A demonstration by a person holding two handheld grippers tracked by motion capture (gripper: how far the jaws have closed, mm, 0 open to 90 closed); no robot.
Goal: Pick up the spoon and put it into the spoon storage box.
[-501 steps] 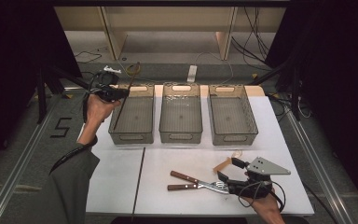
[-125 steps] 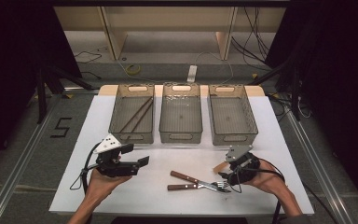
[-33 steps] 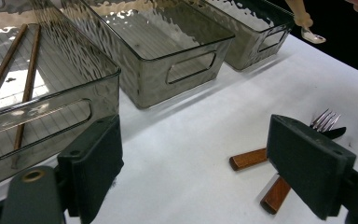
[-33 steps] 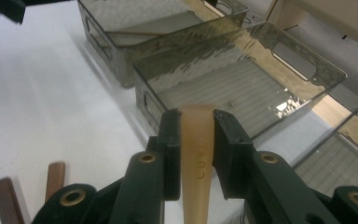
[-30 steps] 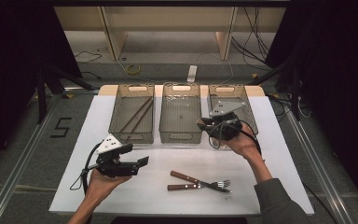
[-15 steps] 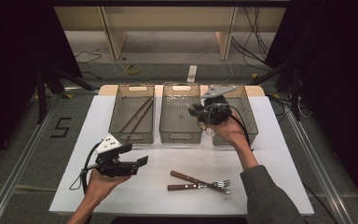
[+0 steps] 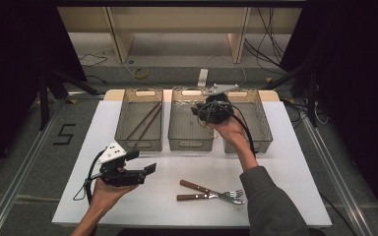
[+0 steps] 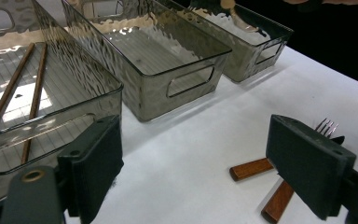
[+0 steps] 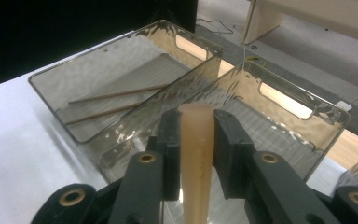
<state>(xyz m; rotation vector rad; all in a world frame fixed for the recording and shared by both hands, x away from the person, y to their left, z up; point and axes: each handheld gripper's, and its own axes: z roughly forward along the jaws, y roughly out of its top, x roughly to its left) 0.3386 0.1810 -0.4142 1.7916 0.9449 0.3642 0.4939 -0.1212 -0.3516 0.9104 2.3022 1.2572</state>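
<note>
Since four seconds earlier, the pale wooden spoon handle [image 9: 196,154] had travelled with the right gripper [image 9: 195,122] from beside the forks to above the middle translucent grey plastic bin [image 7: 191,119], pinched between both closed pads. Risk: released tilted, it could catch the bin wall. Left gripper [image 8: 200,158] stood open and empty; two wooden-handled forks [image 7: 209,191] lay near its fingers.

Black tongs [image 9: 196,135]; pale tan spatula [image 9: 196,154]; smoky-grey bins [image 7: 191,143].
</note>
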